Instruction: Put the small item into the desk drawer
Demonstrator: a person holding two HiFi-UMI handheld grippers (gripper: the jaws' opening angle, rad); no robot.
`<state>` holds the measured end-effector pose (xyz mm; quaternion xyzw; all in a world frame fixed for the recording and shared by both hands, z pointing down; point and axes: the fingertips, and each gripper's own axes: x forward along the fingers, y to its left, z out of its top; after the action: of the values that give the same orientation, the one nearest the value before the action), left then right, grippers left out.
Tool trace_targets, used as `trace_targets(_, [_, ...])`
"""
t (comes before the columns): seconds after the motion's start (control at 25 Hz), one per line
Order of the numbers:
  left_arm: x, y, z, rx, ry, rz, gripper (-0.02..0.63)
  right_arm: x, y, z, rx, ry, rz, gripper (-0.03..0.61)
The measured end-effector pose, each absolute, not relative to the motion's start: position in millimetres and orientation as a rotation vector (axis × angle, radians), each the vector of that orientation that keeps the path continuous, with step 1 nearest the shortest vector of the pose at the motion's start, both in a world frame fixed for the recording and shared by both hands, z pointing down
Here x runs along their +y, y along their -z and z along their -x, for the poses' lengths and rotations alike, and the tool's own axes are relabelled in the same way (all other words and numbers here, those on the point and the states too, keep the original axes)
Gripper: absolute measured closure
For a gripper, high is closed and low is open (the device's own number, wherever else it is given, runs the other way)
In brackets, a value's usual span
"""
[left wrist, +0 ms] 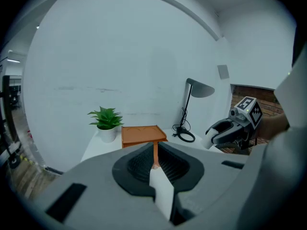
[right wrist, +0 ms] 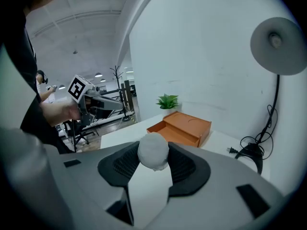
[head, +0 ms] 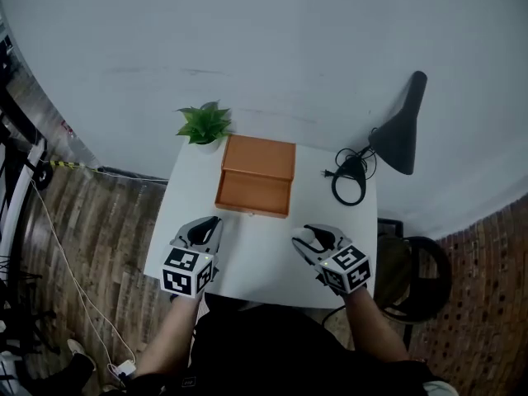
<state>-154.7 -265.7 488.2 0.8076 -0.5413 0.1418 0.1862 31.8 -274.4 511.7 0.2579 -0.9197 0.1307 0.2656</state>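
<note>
A small orange wooden box point(head: 257, 157) stands at the middle back of the white desk point(head: 264, 262), with its drawer point(head: 254, 195) pulled out toward me. My right gripper point(right wrist: 153, 152) is shut on a small white ball point(right wrist: 153, 150), held above the desk's near right part point(head: 316, 239); the box point(right wrist: 184, 126) lies ahead of it. My left gripper point(head: 204, 231) hovers over the near left of the desk. Its jaws are shut with only a thin slit between them and nothing in it point(left wrist: 154, 163).
A potted green plant point(head: 205, 126) stands at the back left corner next to the box. A black desk lamp point(head: 402, 134) and a coiled black cable point(head: 349, 180) occupy the back right. A dark stool point(head: 421, 279) stands right of the desk on the wooden floor.
</note>
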Motion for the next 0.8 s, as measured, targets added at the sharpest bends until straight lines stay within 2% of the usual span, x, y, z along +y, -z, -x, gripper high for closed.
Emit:
trace_targets(0.52, [-280, -491, 249, -1.318, -0.415, -2.415, 0.578, -271, -502, 88, -2.459, -0.37, -0.871, 0.4])
trace_targets(0.8, [-288, -498, 252, -1.226, -0.393, -2.443, 0.578, -273, -499, 110, -2.425, -0.325, -0.878, 0.4])
